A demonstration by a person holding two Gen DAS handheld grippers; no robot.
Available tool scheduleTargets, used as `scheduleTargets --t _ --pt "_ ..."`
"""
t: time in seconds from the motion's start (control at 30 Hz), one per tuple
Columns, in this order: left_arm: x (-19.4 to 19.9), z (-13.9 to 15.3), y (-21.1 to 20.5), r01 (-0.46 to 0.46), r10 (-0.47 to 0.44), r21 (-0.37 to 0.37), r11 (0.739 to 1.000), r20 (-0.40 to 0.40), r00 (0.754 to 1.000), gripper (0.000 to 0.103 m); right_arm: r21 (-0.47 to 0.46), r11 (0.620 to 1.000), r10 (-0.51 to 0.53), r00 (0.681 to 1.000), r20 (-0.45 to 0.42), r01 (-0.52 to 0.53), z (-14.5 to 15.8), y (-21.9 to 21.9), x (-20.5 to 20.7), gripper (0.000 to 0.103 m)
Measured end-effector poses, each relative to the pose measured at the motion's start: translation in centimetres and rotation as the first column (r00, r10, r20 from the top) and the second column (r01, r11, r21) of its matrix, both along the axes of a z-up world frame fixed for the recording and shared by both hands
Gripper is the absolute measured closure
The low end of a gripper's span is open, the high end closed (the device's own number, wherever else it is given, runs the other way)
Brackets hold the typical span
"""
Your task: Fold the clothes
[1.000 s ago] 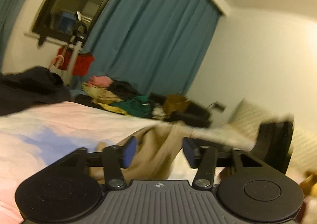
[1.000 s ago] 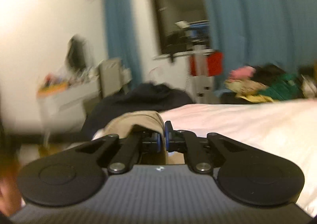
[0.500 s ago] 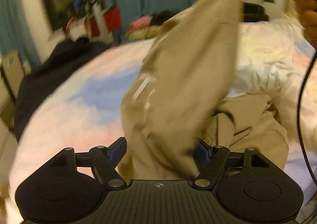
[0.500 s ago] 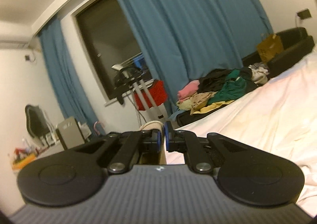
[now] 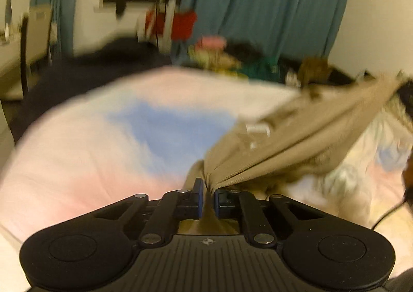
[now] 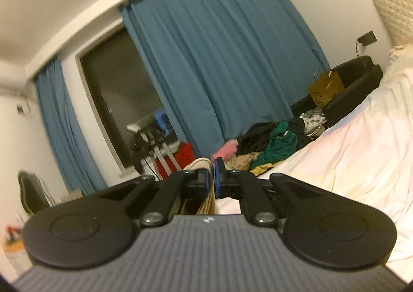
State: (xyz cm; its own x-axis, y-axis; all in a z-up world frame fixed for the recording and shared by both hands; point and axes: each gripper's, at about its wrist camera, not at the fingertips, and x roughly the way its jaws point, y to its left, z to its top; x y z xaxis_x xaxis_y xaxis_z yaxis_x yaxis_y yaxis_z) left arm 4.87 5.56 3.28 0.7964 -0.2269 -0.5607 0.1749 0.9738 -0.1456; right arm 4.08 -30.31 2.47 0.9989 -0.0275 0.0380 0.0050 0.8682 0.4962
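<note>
A tan garment (image 5: 291, 142) stretches from my left gripper (image 5: 207, 197) up to the right edge of the left wrist view, above the bed. The left gripper is shut on one bunched edge of it. My right gripper (image 6: 211, 179) is shut on another edge of the same tan garment (image 6: 200, 164), held high; only a small fold shows between its blue pads. The rest of the cloth hangs below the right wrist view, hidden.
The bed has a pink, white and blue sheet (image 5: 103, 142). A pile of mixed clothes (image 6: 271, 142) lies beyond the bed by the blue curtain (image 6: 227, 65). A black sofa (image 6: 353, 90), a paper bag (image 6: 325, 88) and a red stand (image 5: 183, 25) stand by the wall.
My left gripper has gone from open to shut on the tan garment. The garment is now pulled taut between the two grippers. The right gripper stays shut and raised.
</note>
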Motion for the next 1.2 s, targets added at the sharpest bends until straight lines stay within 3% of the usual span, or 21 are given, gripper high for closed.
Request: scheduleTargets --t 0.07,0.2,0.3,0.37,0.47,0.63,0.77,0.87,0.9,0.97,1.0,1.07,1.13,1.2 --pt "-1.0 4.2 1.4 0.037 -0.038 0.011 0.999 0.120 0.992 0.101 0.007 1.000 -0.015 0.999 0.040 0.014 0.6 0.1 -1.2 0.096" --pt "-3.5 12.4 3.8 0.095 -0.105 0.048 0.994 0.294 0.950 0.101 0.034 0.999 0.011 0.987 0.161 -0.016 3.2 0.5 -4.9 0.096" --pt "-4.1 16.2 4.6 0.083 -0.092 0.040 0.996 0.344 0.935 0.101 -0.017 0.998 0.057 0.967 0.247 -0.055 5.5 1.2 -7.5 0.096" --pt "-3.2 17.0 4.6 0.081 -0.085 0.025 0.996 0.340 0.937 0.101 -0.049 0.995 0.093 0.957 0.275 -0.083 6.6 1.8 -8.6 0.096" --pt "0.0 15.2 4.3 0.068 -0.064 -0.004 0.998 0.286 0.956 0.100 -0.090 0.987 0.152 0.962 0.228 -0.135 6.7 2.0 -8.1 0.096" --pt "7.2 6.7 4.5 0.018 -0.010 -0.067 0.998 0.121 0.993 0.100 -0.129 0.971 0.204 0.979 0.009 -0.201 3.8 2.6 -4.6 0.096" --pt "10.8 -0.5 4.9 -0.024 0.024 -0.084 0.996 0.002 1.000 0.099 -0.092 0.965 0.226 0.958 -0.175 -0.244 0.4 3.0 -1.0 0.096" --pt "12.9 -4.1 4.9 -0.049 0.046 -0.044 0.998 -0.054 0.997 0.095 -0.085 0.964 0.228 0.947 -0.227 -0.253 -0.6 3.4 0.5 0.096" --pt "13.5 -4.7 4.9 -0.055 0.054 -0.015 0.998 -0.064 0.997 0.091 -0.084 0.963 0.228 0.944 -0.240 -0.254 -0.8 3.6 1.0 0.096" --pt "14.0 -5.3 4.9 -0.060 0.060 0.015 0.998 -0.059 0.996 0.073 -0.096 0.966 0.210 0.944 -0.253 -0.240 -1.1 3.9 1.5 0.095" --pt "13.9 -5.1 4.8 -0.065 0.066 0.032 0.997 -0.052 0.996 0.058 -0.105 0.968 0.197 0.946 -0.257 -0.230 -1.2 4.0 1.7 0.095" --pt "13.3 -4.4 4.5 -0.079 0.082 0.076 0.994 -0.035 0.996 0.047 -0.122 0.970 0.171 0.949 -0.265 -0.209 -1.5 4.3 2.0 0.095" --pt "11.7 -3.9 3.2 -0.015 0.013 0.091 0.996 0.019 1.000 0.029 -0.126 0.974 0.149 0.950 -0.273 -0.189 -1.8 4.5 2.4 0.095" --pt "9.9 -3.3 1.7 0.068 -0.077 0.103 0.992 0.082 0.994 0.020 -0.079 0.982 0.145 0.951 -0.275 -0.172 -2.2 3.9 2.5 0.095"
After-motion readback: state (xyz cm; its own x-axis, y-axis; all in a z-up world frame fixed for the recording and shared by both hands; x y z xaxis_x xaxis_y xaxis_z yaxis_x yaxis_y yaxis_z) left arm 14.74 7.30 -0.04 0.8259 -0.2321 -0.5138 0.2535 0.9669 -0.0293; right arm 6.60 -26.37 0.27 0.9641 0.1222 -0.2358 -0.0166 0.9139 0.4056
